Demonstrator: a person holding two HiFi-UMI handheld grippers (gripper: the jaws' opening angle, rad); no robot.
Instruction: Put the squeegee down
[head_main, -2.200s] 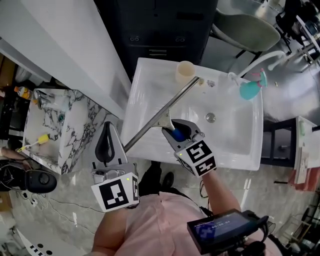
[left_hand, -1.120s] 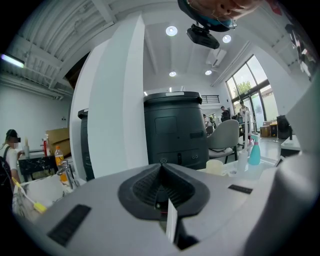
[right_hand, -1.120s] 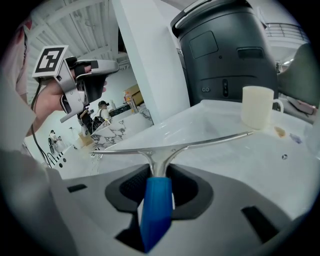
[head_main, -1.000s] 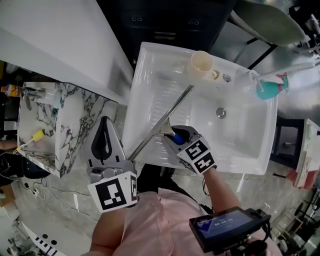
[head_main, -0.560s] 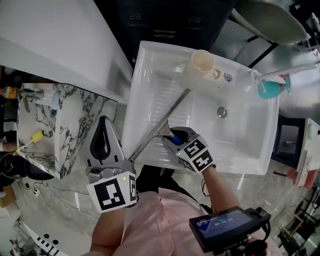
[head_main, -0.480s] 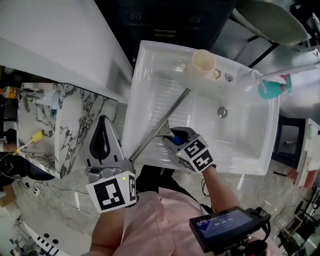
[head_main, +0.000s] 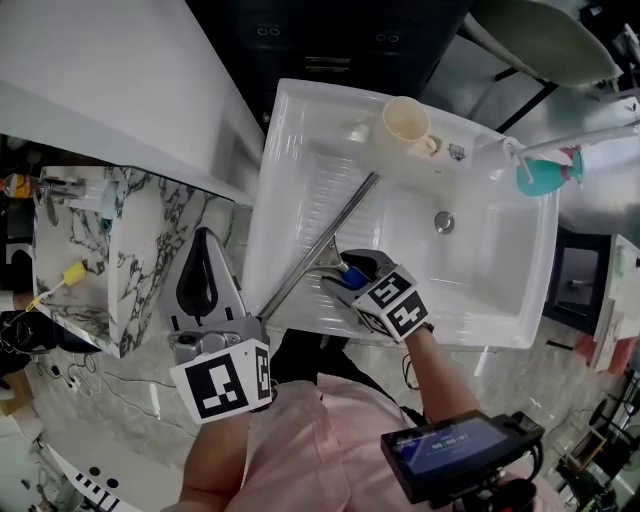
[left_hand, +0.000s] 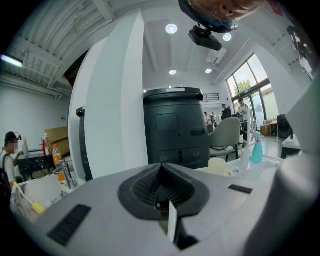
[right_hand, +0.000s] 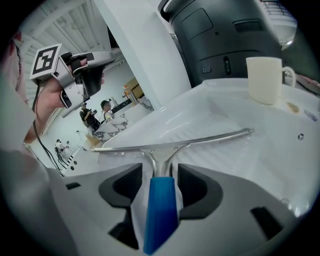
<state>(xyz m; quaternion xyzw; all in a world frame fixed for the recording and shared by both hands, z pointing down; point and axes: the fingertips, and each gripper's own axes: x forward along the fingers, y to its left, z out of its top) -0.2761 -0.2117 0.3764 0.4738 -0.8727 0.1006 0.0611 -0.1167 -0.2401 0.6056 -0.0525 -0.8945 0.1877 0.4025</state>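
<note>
We look down on a white sink (head_main: 470, 285), the largest thing before us, with a ribbed draining side at its left and a basin at its right. To its left stands a marble-patterned counter (head_main: 140, 250). The squeegee (head_main: 325, 245) lies on the ribbed side of the sink. Its long metal blade runs aslant from the near left rim up toward the far rim, and its blue handle points back at us. In the right gripper view the squeegee (right_hand: 170, 145) rests flat on the white surface. The right claw (head_main: 350, 272) sits around the handle. Its jaws are opening, the handle between them, with a gap showing on either side of it (right_hand: 160, 175). The left claw (head_main: 205, 240) hangs off the sink's left edge, over the floor, and in its own view it (left_hand: 161, 167) is closed tight on nothing. A cream mug (head_main: 405, 125) stands on the far rim near the blade's far tip, not touching it. A teal spray bottle (head_main: 540, 175) stands at the far right corner.
</note>
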